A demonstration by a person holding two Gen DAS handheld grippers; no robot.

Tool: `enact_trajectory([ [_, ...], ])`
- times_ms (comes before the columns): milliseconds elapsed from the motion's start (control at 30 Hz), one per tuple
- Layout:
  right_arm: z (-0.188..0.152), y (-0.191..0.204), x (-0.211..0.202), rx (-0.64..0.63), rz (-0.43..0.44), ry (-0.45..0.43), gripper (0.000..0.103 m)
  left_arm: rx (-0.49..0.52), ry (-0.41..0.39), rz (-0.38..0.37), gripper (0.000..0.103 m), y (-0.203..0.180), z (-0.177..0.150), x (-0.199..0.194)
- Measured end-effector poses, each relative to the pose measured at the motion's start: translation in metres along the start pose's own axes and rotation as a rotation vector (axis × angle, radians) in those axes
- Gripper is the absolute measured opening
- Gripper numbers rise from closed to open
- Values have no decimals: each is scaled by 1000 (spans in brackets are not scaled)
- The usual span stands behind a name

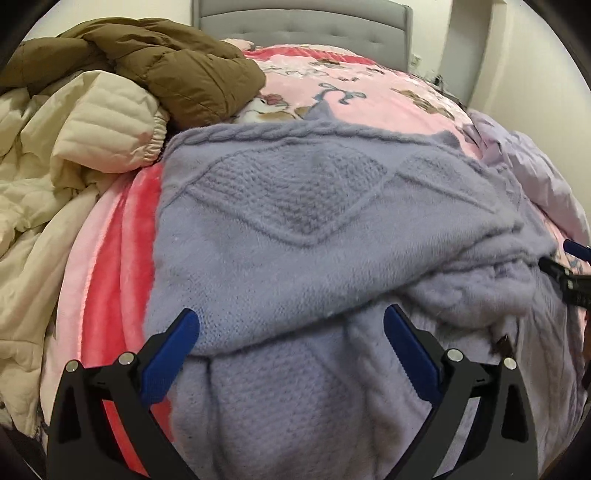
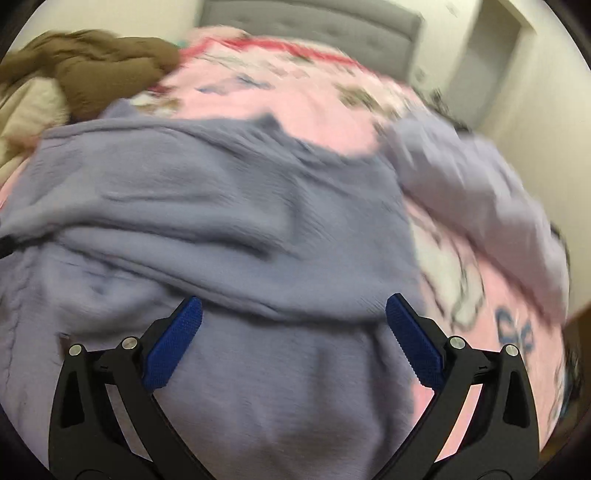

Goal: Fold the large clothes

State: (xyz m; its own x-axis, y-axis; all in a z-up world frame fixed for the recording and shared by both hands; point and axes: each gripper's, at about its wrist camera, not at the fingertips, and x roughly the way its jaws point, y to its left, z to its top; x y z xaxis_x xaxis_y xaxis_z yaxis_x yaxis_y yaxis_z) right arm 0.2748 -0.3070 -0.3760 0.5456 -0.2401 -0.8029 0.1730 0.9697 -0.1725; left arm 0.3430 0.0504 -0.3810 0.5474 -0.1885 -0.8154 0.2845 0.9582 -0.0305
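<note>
Soft, thick, floppy lavender sweater [image 1: 295,206] — best pinched at folded hem edge; left gripper [image 1: 291,328] and right gripper [image 2: 293,317] both spread wide, empty.

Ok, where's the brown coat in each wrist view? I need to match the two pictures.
Left wrist view: the brown coat fills the upper left, piled on the cream coat, just beyond the purple sweater's far left corner.
Right wrist view: the brown coat is smaller and blurred, at the far upper left edge.
Shared landmark: the grey headboard, top centre in both, right of the coat.
</note>
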Motion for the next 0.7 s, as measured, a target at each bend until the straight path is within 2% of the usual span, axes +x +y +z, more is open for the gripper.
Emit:
enact_trajectory([
  [67,-6,-18,16,24,-6,59,92,54,12,7,99,-3,-3,4],
  [133,-12,-27,34,4,-27,129,81,119,25,35,99,-9,-7,12],
  [167,-16,-29,38,-3,-25,135,82,134,28,40,99,-11,-8,15],
  [233,-18,-34,43,-6,-18,126,89,149,36,41,99,-12,-9,19],
  [300,-19,-39,53,19,-22,153,96,145,43,31,99,-12,-10,22],
  [333,-22,-49,62,81,22,195,95,140,49,22,99,-10,-10,24],
  [400,-23,-64,68,178,79,206,95,147,57,19,99,-9,-10,27],
  [467,-20,-65,67,179,79,212,95,182,65,44,99,-14,-11,28],
  [567,-15,-65,52,161,90,191,95,180,61,49,99,-15,-8,19],
  [700,-27,-70,6,152,129,143,95,149,22,27,99,0,-22,-24],
])
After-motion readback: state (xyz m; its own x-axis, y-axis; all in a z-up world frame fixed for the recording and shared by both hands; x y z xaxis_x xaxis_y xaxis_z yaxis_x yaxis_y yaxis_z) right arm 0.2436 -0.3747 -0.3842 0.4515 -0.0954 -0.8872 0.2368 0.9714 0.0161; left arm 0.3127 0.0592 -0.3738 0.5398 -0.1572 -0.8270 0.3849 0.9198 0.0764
